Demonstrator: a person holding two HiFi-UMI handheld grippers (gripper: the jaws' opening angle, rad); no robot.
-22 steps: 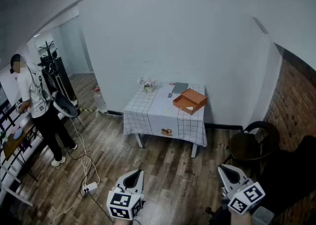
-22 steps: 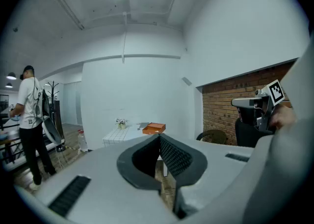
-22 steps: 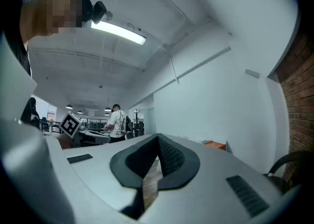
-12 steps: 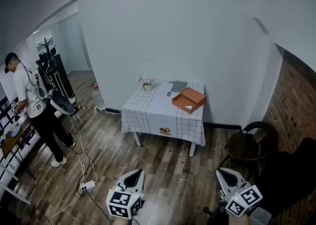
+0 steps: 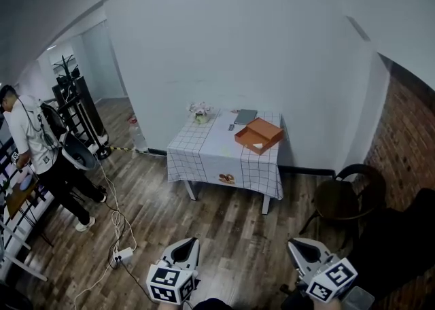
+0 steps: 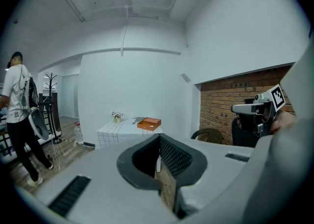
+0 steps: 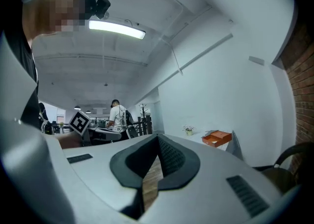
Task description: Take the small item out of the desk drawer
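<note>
2 shut: L tongs (image 5: 188,242), R tongs (image 5: 293,243); table (image 5: 216,143) well apart.

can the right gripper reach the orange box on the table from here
Probably not: the right gripper is a stretch of wooden floor away from the orange box on the table. Nothing blocks the way, but the person would have to walk over.

Cloth-covered table (image 5: 211,147) with orange box (image 5: 259,136)
</note>
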